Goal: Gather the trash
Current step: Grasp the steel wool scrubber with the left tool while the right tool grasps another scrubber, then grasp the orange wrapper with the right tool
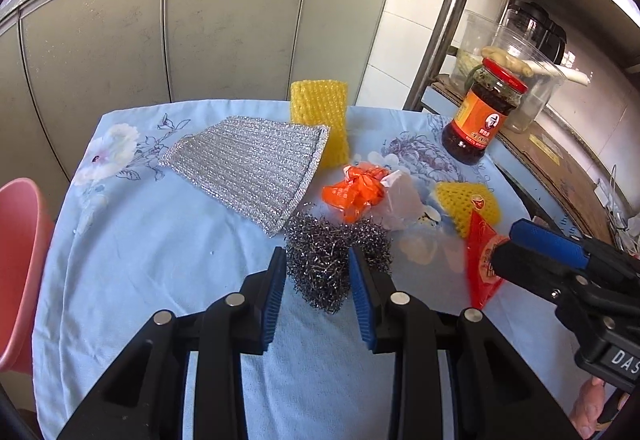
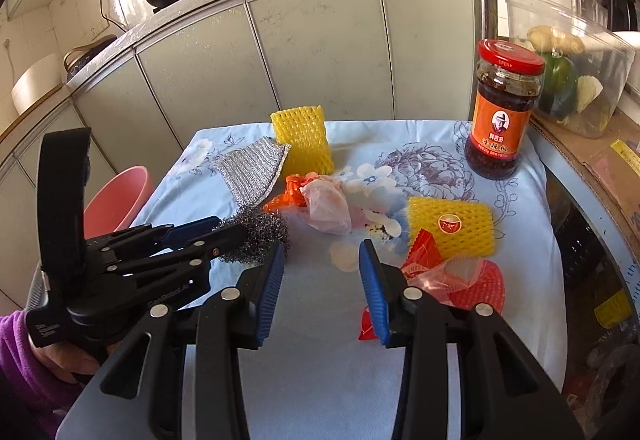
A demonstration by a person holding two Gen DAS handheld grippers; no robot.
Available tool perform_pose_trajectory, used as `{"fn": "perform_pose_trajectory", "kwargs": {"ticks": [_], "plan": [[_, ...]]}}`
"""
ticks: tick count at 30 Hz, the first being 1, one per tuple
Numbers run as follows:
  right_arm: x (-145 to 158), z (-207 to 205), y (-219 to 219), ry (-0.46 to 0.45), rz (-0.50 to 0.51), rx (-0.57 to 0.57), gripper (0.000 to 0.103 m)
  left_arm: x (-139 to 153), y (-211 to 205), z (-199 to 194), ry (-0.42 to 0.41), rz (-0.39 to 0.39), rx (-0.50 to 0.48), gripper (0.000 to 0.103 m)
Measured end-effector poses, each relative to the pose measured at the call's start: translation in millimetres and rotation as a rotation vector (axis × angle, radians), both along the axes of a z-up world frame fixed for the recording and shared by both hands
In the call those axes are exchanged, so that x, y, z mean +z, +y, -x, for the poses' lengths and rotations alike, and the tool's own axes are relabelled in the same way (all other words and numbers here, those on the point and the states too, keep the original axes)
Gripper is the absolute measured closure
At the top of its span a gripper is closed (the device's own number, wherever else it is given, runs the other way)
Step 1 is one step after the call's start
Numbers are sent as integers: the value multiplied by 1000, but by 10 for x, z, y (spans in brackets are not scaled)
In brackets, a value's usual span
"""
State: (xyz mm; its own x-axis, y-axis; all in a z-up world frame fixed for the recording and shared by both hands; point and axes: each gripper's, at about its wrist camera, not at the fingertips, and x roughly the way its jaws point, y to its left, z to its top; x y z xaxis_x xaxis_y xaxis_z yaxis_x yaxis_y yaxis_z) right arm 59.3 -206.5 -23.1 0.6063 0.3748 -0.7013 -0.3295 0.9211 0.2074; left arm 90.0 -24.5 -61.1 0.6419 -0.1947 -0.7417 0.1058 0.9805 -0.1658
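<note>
Grey kitchen cabinets (image 1: 200, 32) are filling the upper half of both views, behind a tabletop (image 1: 160, 240) under a pale blue floral cloth. At lower centre of the left wrist view, the left gripper (image 1: 318, 260) is reaching around a steel wool scourer (image 1: 324, 260); whether its jaws are pressing it I cannot tell. Just above lie a silver mesh cloth (image 1: 248, 164), an orange wrapper (image 1: 354, 190) and a pink plastic bag (image 1: 400, 200). The right gripper (image 2: 322, 254) is hovering with its jaws apart and holding nothing, a red wrapper (image 2: 424, 252) lying just right of it. A chilli sauce jar (image 2: 504, 112) is standing upper right.
</note>
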Motion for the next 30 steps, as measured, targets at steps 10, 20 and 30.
{"fn": "perform_pose_trajectory", "kwargs": {"ticks": [10, 20, 30], "plan": [[130, -63, 17, 4, -40, 50, 63, 212, 172, 274, -51, 14, 52, 89], [2, -666, 382, 65, -55, 38, 52, 424, 421, 716, -113, 21, 134, 89], [-490, -1042, 300, 261, -178, 11, 52, 542, 473, 918, -138, 30, 168, 89]]}}
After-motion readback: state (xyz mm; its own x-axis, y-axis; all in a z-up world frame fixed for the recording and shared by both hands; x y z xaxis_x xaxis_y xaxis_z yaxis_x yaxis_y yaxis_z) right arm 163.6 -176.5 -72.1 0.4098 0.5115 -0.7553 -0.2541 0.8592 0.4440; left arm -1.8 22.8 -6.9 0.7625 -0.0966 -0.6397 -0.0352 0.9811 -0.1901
